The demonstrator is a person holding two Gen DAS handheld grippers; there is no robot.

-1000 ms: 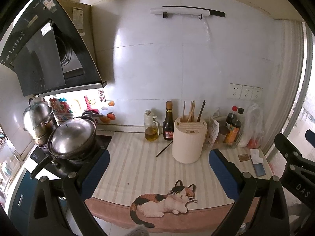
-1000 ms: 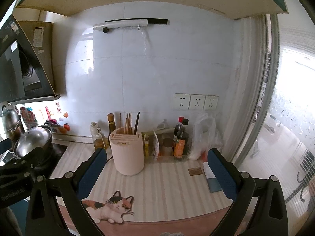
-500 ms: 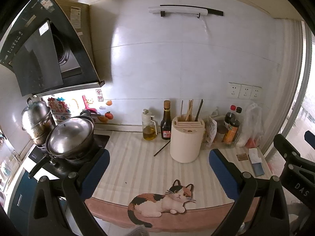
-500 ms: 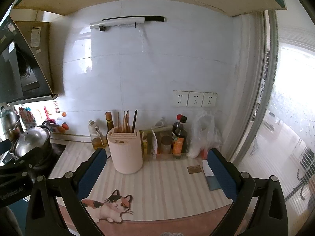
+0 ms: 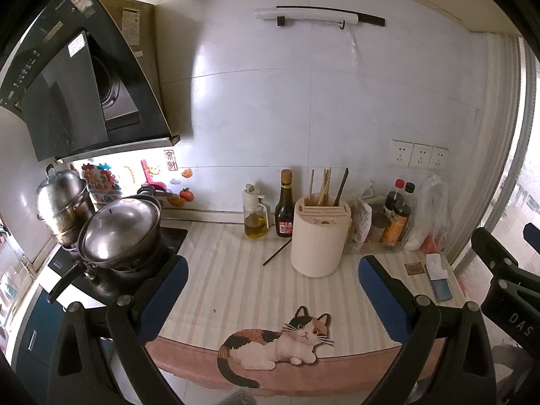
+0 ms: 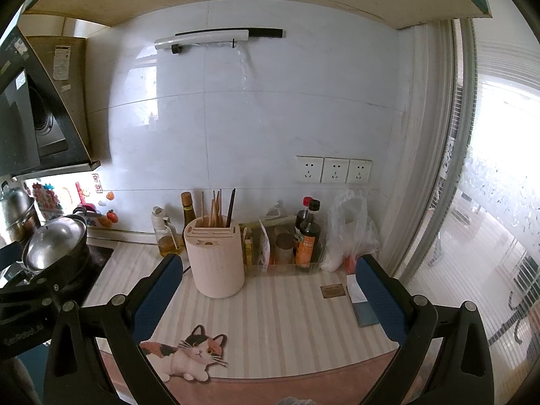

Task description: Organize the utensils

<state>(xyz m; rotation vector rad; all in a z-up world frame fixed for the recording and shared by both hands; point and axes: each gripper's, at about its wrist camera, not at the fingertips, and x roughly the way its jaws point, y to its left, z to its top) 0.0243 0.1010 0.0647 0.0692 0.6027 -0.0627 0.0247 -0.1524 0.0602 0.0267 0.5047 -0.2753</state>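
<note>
A cream utensil holder (image 5: 319, 238) stands on the striped counter mat (image 5: 236, 280), with several chopsticks (image 5: 325, 185) upright in it. One dark chopstick (image 5: 277, 252) lies loose on the mat just left of the holder. My left gripper (image 5: 273, 287) is open and empty, held back above the counter's front edge. My right gripper (image 6: 270, 290) is open and empty, in front of the holder (image 6: 215, 260) and slightly to its right. The chopsticks (image 6: 216, 209) show there too; the loose one is hidden behind my left finger.
A lidded wok (image 5: 119, 227) and steel pot (image 5: 64, 202) sit on the stove at left. Oil and sauce bottles (image 5: 284, 214) stand behind the holder. Bottles (image 6: 305, 236), packets and a plastic bag (image 6: 351, 233) line the back right. A cat picture (image 5: 280, 344) marks the mat's front.
Both grippers have drawn back and lifted slightly; the holder sits a little lower and left in both views. Nothing on the counter moved.
</note>
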